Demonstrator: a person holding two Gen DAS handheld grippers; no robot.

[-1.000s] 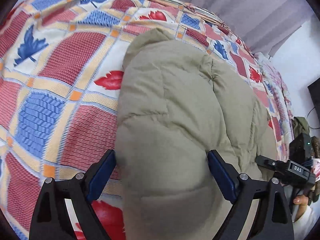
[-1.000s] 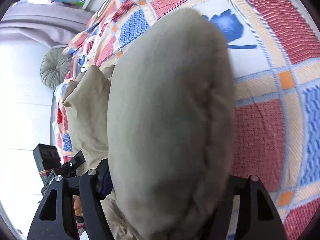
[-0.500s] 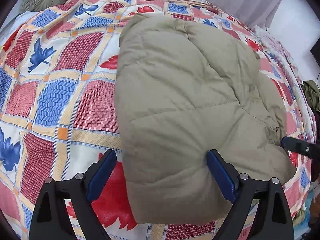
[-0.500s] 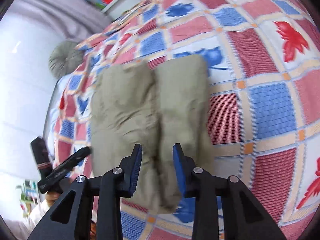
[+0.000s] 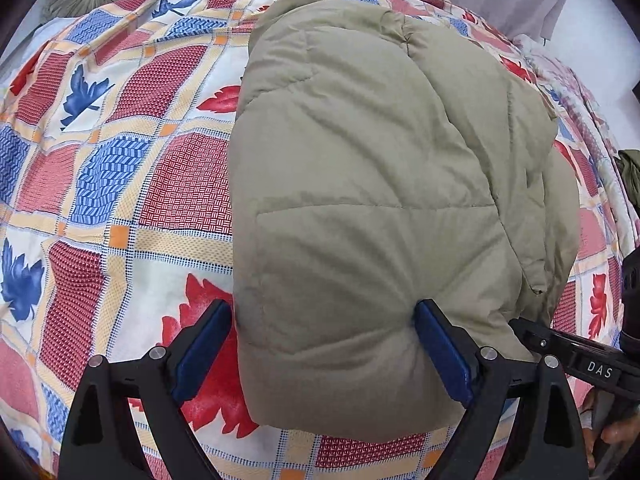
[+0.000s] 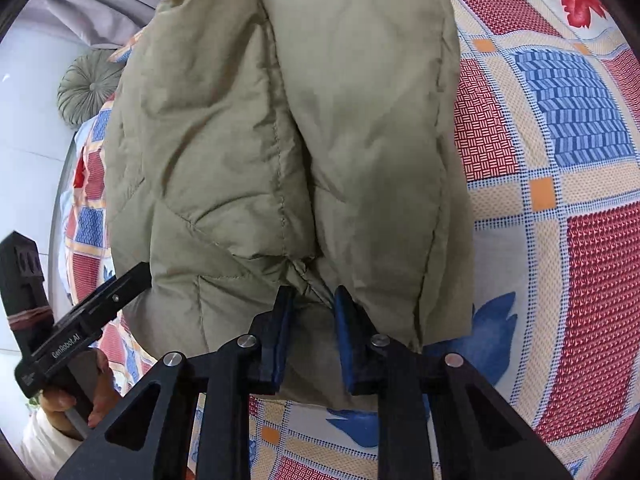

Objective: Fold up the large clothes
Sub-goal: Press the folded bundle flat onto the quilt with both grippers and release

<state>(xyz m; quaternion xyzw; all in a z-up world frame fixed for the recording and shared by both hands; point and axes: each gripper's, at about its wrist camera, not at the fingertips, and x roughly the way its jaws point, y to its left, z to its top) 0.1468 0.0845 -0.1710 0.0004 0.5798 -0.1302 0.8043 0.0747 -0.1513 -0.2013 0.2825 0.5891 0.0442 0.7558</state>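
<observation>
I see the jacket (image 5: 376, 208) as matt olive cloth, puffy and quilted, with stitched seams and soft creases. The bedspread (image 5: 120, 184) under it looks like woven cotton, printed, with a fine grainy texture. My left gripper (image 5: 324, 356) is matt black plastic with smooth blue pads (image 5: 440, 352) and small shiny metal screws.

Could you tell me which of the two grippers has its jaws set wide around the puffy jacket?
The left gripper: its blue pads straddle a broad fold of the olive jacket. The right gripper has just been closing; its narrow jaws pinch a small gather.
</observation>
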